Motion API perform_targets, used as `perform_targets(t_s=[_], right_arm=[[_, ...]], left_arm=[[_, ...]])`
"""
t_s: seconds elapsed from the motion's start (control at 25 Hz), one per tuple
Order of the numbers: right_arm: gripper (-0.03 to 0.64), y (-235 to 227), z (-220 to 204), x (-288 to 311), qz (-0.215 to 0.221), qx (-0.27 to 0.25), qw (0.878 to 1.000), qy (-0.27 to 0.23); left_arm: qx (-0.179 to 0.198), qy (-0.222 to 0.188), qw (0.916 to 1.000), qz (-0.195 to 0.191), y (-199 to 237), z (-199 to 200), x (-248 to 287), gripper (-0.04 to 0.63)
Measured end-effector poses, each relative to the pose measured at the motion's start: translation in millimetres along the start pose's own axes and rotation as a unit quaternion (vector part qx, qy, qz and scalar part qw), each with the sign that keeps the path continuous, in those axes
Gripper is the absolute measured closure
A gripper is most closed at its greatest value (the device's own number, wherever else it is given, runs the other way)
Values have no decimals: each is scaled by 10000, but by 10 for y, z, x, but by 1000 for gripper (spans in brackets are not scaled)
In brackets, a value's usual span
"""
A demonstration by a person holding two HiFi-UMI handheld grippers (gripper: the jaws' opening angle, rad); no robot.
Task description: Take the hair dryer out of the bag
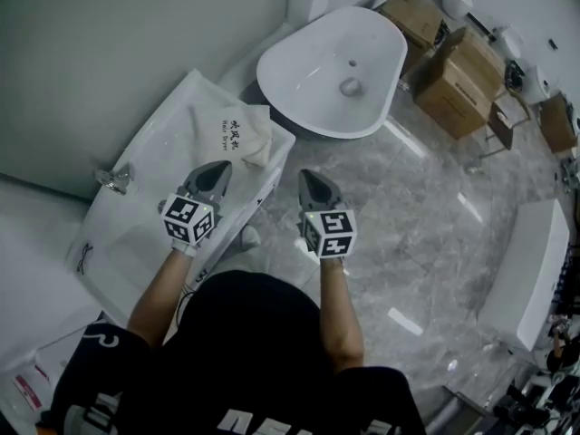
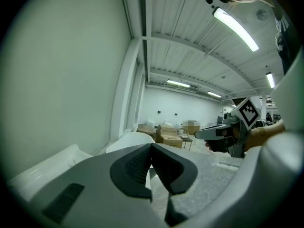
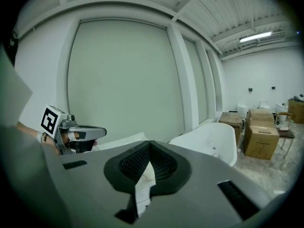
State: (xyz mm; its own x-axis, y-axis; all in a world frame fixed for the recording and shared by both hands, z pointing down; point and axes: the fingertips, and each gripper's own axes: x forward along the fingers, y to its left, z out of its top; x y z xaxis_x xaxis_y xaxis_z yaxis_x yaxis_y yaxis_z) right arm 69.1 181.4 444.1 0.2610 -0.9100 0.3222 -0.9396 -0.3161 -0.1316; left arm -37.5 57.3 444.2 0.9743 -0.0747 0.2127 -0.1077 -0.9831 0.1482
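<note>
you held both tongs fully closed, nothing between the tips. left gripper point(image 1: 217, 169) hovered over the white washbasin point(image 1: 127, 234), its tips just beside the white hair dryer bag point(image 1: 237, 134). the bag lay at the basin's far end, near the bathtub point(image 1: 331, 71). right gripper point(image 1: 308, 178) was just off the basin's edge, over the floor. dryer itself not seen.

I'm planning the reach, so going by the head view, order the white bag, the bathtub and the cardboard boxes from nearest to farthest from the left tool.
1. White bag, just ahead of the left tool.
2. Bathtub, beyond the bag, up and to the right.
3. Cardboard boxes, far right, past the tub.
</note>
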Motion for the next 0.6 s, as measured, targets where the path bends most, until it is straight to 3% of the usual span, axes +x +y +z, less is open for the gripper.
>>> perform_targets(t_s=[0.6], right_arm=[[621,-230,90,744,-73,11,9995,318]], left_arm=[[-262,235,9994,-51,569,-233,619,597]])
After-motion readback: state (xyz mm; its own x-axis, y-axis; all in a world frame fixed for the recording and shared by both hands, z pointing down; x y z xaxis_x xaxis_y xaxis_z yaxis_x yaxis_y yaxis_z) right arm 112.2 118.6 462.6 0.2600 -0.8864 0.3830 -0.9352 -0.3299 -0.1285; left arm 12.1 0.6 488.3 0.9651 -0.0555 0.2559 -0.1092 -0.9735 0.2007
